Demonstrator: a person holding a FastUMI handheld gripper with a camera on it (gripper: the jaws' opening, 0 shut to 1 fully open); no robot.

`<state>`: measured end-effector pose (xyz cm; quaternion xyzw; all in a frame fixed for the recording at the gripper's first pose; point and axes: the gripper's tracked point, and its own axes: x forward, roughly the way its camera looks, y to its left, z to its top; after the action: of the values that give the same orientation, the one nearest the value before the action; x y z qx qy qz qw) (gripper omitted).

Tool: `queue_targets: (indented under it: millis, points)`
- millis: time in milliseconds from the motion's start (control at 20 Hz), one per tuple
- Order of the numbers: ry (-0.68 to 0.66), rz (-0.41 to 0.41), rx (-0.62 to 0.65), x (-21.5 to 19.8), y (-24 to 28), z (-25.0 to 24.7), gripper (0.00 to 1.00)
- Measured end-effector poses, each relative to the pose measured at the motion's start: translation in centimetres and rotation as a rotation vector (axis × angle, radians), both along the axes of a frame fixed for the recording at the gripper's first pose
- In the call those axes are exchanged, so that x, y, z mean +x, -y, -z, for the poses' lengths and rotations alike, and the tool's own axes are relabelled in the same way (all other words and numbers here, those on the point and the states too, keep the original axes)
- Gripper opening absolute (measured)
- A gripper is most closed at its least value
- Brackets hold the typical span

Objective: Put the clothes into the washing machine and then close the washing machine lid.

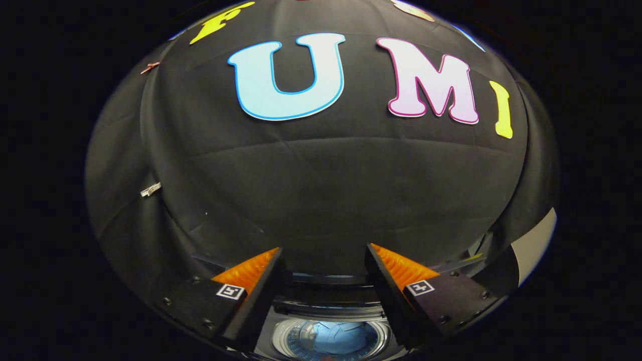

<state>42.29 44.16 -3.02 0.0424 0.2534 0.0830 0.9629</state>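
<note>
My gripper [323,253] is open, with a wide gap between its fingers and nothing held in it. It points at the black cloth wall of the booth. Below and between the fingers I look down on the washing machine [328,313]. Its round drum opening [331,340] is uncovered, and a pale blue cloth [335,335] lies inside the drum. The machine's lid is hidden from me; I cannot tell how it stands.
The black cloth wall [321,190] stands close ahead, beyond the fingers. A pale panel [534,245] shows at the far right past the cloth's edge. A small clip [150,189] is pinned to the cloth on the left.
</note>
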Motion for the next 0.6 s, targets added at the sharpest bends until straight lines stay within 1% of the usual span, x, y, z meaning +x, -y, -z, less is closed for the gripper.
queue_targets:
  millis: [300, 600]
  points:
    - [0.071, -0.019, -0.006, -2.8, 0.2, -0.4, 1.00]
    - [0.090, -0.046, 0.001, -6.3, 0.3, -0.2, 1.00]
